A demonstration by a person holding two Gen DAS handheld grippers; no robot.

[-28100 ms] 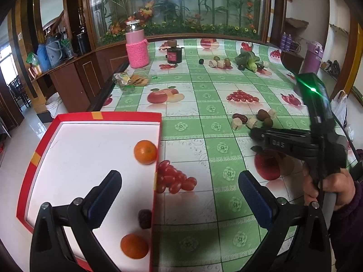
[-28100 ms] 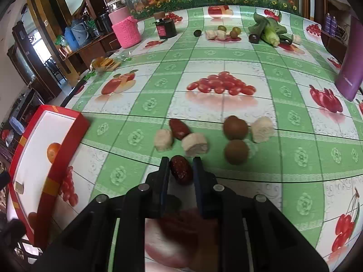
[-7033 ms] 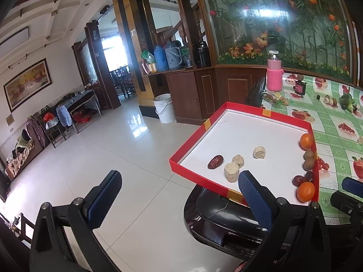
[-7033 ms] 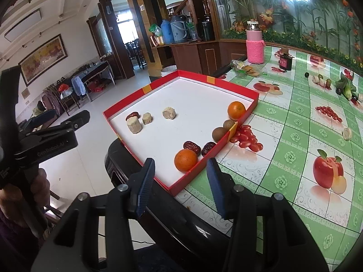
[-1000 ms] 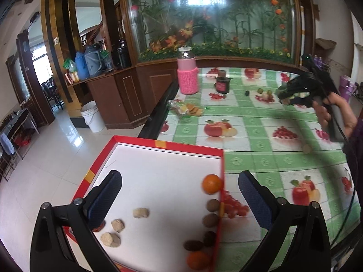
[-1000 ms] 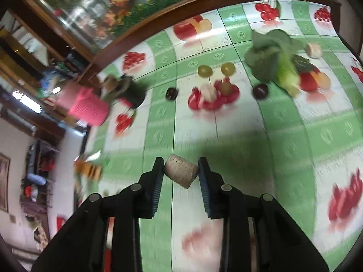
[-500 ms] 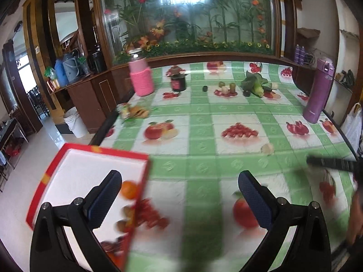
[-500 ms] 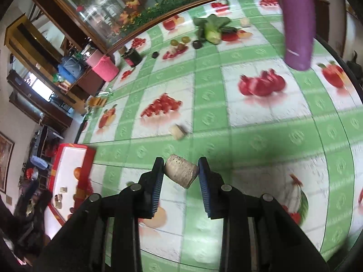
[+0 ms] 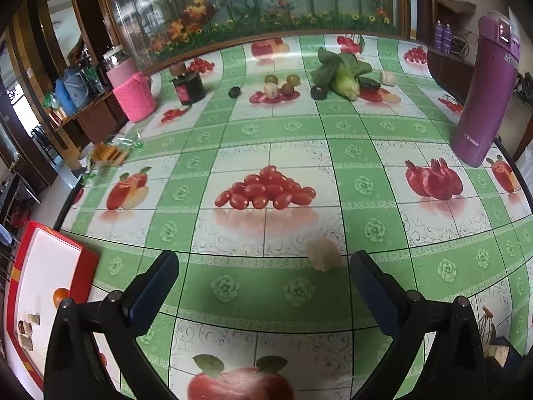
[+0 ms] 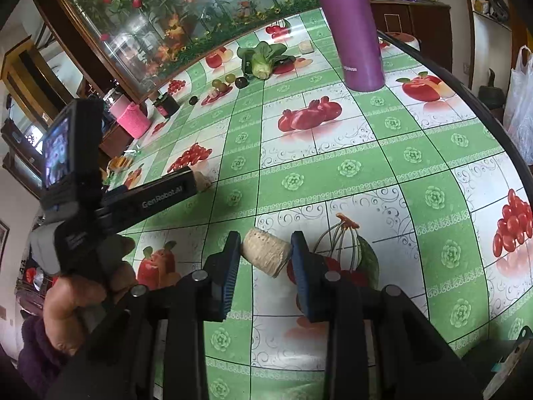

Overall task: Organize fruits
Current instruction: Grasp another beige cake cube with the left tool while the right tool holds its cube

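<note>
Now the left hand-held gripper [image 9: 263,276] has swung from the tray [image 9: 90,260] to a pale chunk [image 9: 323,255].

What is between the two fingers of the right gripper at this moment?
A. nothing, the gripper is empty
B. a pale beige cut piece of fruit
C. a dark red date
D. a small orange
B: in the right wrist view, the right gripper is closed on a pale beige cut piece, held above the tablecloth.

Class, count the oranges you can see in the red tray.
1. The orange lies just inside the red tray, near its right wall, in the left wrist view. The tray runs out of frame, so more may be hidden.
</note>
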